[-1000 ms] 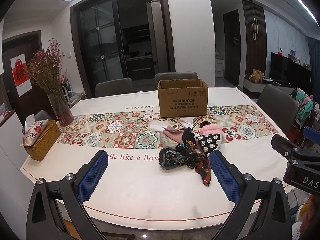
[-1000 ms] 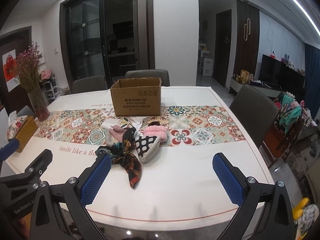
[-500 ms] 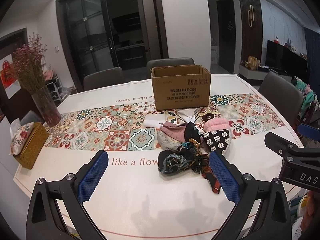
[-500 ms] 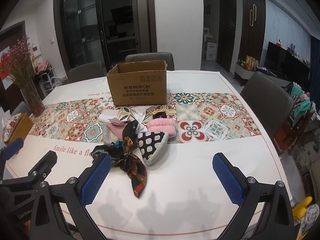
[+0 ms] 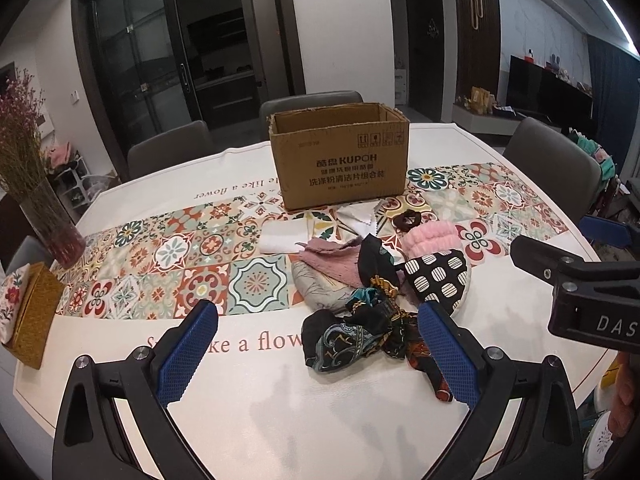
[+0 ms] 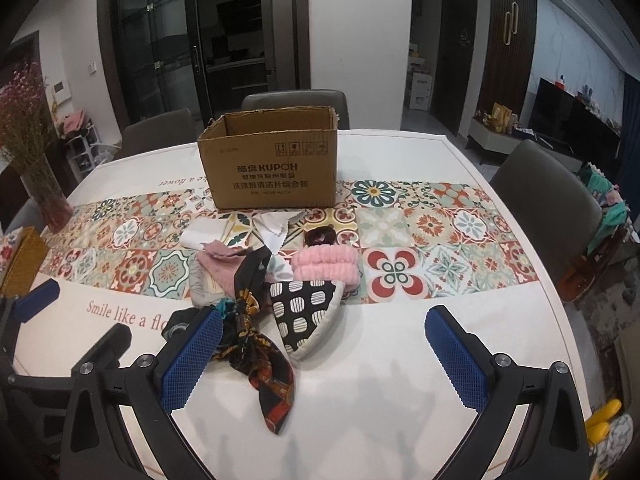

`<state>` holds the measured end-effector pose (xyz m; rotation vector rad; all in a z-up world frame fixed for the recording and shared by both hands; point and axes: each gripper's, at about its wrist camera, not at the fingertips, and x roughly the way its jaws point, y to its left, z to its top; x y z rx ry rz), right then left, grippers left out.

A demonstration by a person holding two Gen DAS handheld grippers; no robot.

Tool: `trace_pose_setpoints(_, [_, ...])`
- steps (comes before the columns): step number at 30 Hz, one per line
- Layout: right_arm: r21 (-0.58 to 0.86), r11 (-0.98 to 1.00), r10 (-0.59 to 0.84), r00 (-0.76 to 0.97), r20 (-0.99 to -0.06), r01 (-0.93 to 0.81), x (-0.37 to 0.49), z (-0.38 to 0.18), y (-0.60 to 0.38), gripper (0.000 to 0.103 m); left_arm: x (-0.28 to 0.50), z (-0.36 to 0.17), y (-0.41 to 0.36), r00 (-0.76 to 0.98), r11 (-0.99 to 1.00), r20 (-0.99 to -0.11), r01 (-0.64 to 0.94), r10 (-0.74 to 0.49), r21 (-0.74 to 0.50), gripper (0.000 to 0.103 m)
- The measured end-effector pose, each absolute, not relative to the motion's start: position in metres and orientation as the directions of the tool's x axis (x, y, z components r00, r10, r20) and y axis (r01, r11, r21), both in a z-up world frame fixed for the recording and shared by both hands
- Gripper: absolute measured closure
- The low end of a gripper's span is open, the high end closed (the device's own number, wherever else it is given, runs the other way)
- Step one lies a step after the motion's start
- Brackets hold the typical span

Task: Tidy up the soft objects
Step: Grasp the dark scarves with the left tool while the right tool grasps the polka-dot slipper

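A heap of soft things lies mid-table: a dark patterned scarf (image 5: 352,336) (image 6: 264,364), a black-and-white dotted pouch (image 5: 438,280) (image 6: 304,316), a pink fluffy band (image 5: 430,236) (image 6: 326,266), a dusty-pink cloth (image 5: 332,260), white cloths (image 5: 280,236) and a dark scrunchie (image 6: 318,236). An open cardboard box (image 5: 340,156) (image 6: 276,160) stands behind them. My left gripper (image 5: 318,356) is open and empty, above the table in front of the scarf. My right gripper (image 6: 324,360) is open and empty, in front of the pouch.
A glass vase of dried flowers (image 5: 48,216) and a woven tissue box (image 5: 30,316) stand at the table's left end. Grey chairs (image 6: 548,200) surround the table. The patterned runner (image 6: 440,248) crosses the middle; the white near edge lies below the grippers.
Both grippers have moved forward and lower toward the heap, which now looks larger and closer. Both stay open. Nothing on the table has moved.
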<state>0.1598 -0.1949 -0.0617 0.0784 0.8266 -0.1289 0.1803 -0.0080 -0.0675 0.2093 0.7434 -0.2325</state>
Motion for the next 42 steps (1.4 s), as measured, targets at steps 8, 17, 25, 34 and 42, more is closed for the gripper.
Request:
trace_pose_setpoints(8, [0.047,0.998,0.009,0.650,-0.760,0.041,0.188,-0.081,-0.213,0.006,0.189,-0.086,-0.029,0.695,0.969,-0.713,0.229,-0.094,0.096,0.003])
trace_pose_setpoints(17, [0.132,0.991,0.106,0.601,-0.792,-0.001,0.217,-0.113,-0.239,0.021,0.207,-0.112,-0.057,0.694,0.974,-0.718,0.195,-0.055,0.113,0.006])
trace_pose_setpoints(25, [0.284,0.958,0.227,0.538,-0.812,0.025,0.234,-0.148,-0.256,0.032,0.232,-0.140,-0.075,0.672,0.968,-0.740,0.203,-0.029,0.145,0.009])
trace_pose_setpoints(34, [0.364,0.931,0.300,0.493,-0.817,0.037,0.249,-0.178,-0.260,0.042,0.249,-0.175,-0.084,0.587,0.968,-0.809,0.221,-0.038,0.115,0.016])
trace_pose_setpoints(42, [0.408,0.913,0.354,0.446,-0.822,0.028,0.259,-0.195,-0.255,0.055,0.259,-0.198,-0.087,0.537,0.971,-0.842,0.222,-0.042,0.093,0.023])
